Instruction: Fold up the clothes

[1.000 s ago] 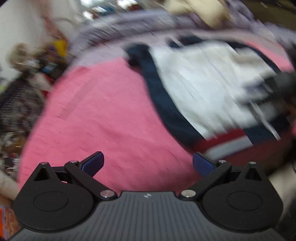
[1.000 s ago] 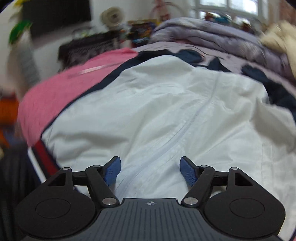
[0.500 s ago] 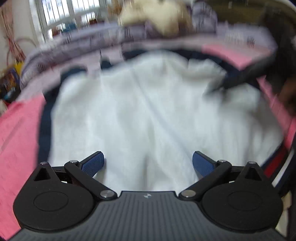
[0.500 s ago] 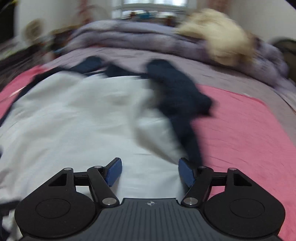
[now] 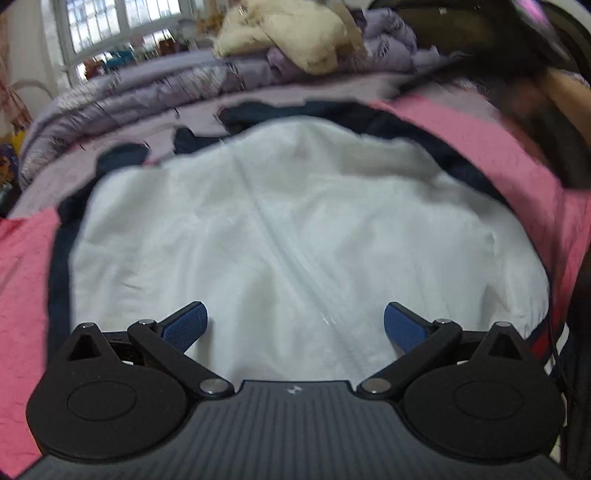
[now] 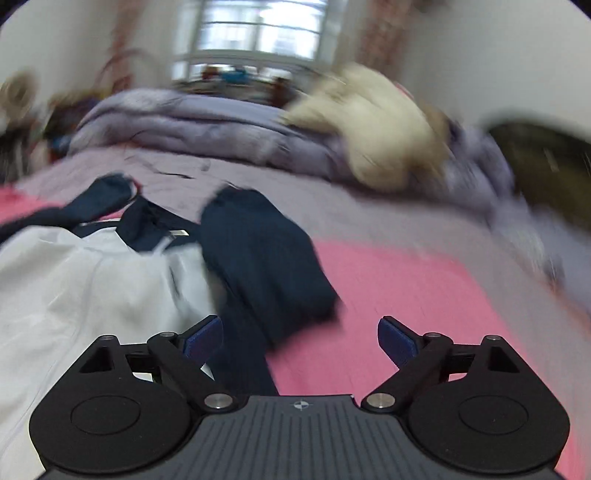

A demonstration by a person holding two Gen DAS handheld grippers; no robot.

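Left wrist view is soft at its edges: the dark shape at the upper right is too blurred to name, and the jacket's (image 5: 295, 229) red and striped hem is cut off behind the gripper body at the lower right. The white jacket, navy at its borders, lies spread flat on the pink blanket (image 5: 517, 173), its zipper line running down the middle toward the left gripper (image 5: 293, 325), whose jaws stand wide apart with nothing between them. A cream bundle (image 5: 295, 33) sits on the folded lilac quilt (image 5: 147, 92) behind. In the right wrist view (heavily smeared) the right gripper (image 6: 299, 338) is likewise spread and empty, above the navy sleeve (image 6: 266, 258), which lies over the pink blanket beside the white panel. I can make out no containers.
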